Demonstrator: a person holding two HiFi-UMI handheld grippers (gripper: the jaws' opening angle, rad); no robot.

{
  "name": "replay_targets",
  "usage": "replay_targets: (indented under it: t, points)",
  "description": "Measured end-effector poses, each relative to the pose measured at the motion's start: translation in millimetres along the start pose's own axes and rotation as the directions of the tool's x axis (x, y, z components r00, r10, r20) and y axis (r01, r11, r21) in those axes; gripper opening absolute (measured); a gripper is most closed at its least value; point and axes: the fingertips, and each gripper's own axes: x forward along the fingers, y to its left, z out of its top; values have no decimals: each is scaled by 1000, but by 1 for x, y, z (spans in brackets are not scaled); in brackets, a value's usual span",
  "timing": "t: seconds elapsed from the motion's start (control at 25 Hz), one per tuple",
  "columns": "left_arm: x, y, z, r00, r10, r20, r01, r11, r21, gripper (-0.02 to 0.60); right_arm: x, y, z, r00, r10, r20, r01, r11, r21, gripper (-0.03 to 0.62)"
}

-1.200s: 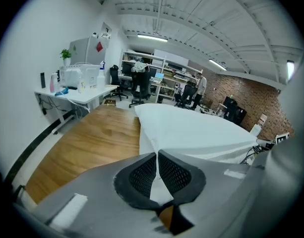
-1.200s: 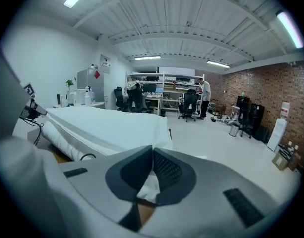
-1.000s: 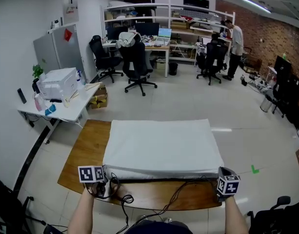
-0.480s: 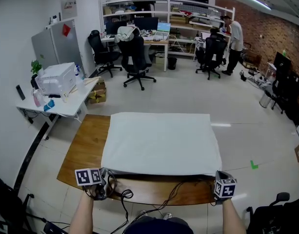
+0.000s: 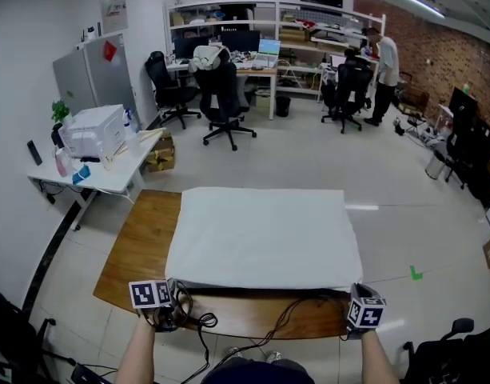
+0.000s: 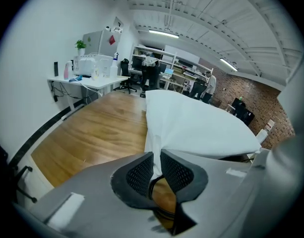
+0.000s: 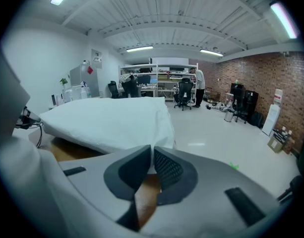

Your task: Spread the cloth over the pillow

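Observation:
A white cloth [image 5: 264, 234] lies spread flat over the pillow, which is hidden under it, on the wooden table [image 5: 141, 238]. My left gripper [image 5: 169, 301] sits at the cloth's near left corner. In the left gripper view that corner [image 6: 201, 123] runs taut into the gripper [image 6: 156, 165], between the mesh pads [image 6: 141, 175]. The right gripper [image 5: 352, 301] is at the near right corner. In the right gripper view the cloth [image 7: 112, 120] tapers into the narrow gap of the gripper [image 7: 152, 165]. Both pairs of jaws are opening, with cloth still pinched between them.
Black cables [image 5: 198, 320] trail over the table's near edge by my left gripper. A white side table with a printer [image 5: 93, 134] stands to the left. Office chairs [image 5: 221, 102] and a person [image 5: 384, 62] are far back. A green floor mark [image 5: 416, 274] lies to the right.
Both grippers have drawn a little nearer to me and lower at the table's front edge, bringing the cloth's near edge down with them. The cloth lies flatter.

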Motion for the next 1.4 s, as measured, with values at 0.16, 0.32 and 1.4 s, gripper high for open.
replay_targets:
  t: [0.16, 0.32, 1.4]
  points:
    - [-21, -3, 0, 999, 30, 33, -30, 1000, 7, 83, -25, 11, 15, 998, 9, 57, -12, 999, 44, 147]
    - [-43, -13, 5, 995, 18, 96, -18, 1000, -4, 98, -49, 23, 24, 996, 53, 75, -57, 996, 65, 147]
    - [-55, -297, 162, 791, -498, 355, 408, 863, 299, 6, -56, 243, 224, 746, 572, 340, -563, 815, -134, 2]
